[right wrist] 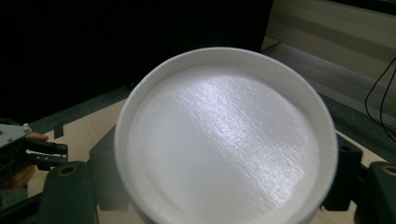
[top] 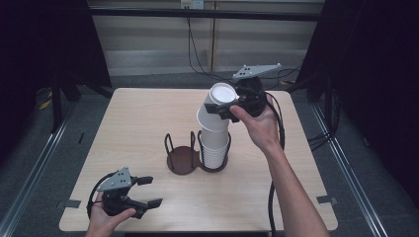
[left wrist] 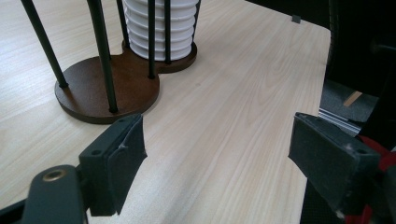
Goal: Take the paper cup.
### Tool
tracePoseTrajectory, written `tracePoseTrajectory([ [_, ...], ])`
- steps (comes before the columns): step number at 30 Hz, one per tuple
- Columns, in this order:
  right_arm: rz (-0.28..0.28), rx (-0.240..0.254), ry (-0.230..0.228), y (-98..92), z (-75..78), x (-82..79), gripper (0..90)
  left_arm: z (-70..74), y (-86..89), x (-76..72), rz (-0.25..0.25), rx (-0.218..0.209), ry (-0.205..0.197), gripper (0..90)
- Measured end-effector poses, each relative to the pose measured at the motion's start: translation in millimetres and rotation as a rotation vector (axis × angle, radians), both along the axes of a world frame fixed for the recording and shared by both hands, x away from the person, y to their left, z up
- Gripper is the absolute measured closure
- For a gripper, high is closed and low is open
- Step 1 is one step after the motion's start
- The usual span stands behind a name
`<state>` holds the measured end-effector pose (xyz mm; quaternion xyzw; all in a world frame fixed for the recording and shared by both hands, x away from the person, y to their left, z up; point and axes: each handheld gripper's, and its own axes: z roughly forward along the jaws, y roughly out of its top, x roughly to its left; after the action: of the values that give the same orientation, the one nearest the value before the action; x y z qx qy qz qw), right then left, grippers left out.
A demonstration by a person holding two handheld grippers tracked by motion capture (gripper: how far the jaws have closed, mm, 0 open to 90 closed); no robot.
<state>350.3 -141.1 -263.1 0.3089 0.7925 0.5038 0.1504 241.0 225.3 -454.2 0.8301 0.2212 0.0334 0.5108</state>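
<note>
A dark brown two-bay cup holder (top: 182,160) with wire loops stands mid-table. Its right bay carries a tall stack of white upturned cups (top: 215,143). My right gripper (top: 223,104) is shut on the topmost white cup (top: 221,95), which tilts left at the top of the stack. In the right gripper view the cup's flat bottom (right wrist: 224,140) sits between the two jaws of that gripper (right wrist: 224,179). My left gripper (top: 153,191) rests near the table's front left edge, open and with nothing in it. Its own view looks between the spread jaws (left wrist: 217,149) at the holder base (left wrist: 93,88) and the stack (left wrist: 161,28).
The holder's left bay (top: 179,157) has no cups in it. The wooden table (top: 133,118) ends close behind the left hand. Cables (top: 197,59) hang beyond the far edge, and dark curtains flank both sides.
</note>
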Motion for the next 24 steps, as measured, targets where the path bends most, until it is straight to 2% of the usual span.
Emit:
tracePoseTrajectory([
  [5, -0.002, 0.022, -0.02, -3.3, 6.0, -3.5, 23.2, 0.0, -0.3, -0.2, -0.003, 0.006, 0.001, 18.3],
  [7, -0.01, 0.039, -0.043, -5.3, 9.1, -5.3, 23.3, -0.2, -0.5, -0.2, -0.005, 0.005, 0.003, 18.3],
  [11, -0.013, 0.032, -0.044, -7.1, 12.5, -6.2, 23.4, -0.4, -0.4, -0.1, -0.002, 0.011, 0.004, 18.5],
  [15, -0.01, 0.049, -0.053, -9.6, 13.8, -7.8, 23.4, -0.2, -0.3, -0.2, 0.002, 0.008, 0.006, 18.5],
  [24, -0.01, 0.12, -0.086, -19.8, 17.4, -18.8, 23.4, 0.1, -1.2, -0.2, -0.006, 0.008, 0.0, 18.5],
])
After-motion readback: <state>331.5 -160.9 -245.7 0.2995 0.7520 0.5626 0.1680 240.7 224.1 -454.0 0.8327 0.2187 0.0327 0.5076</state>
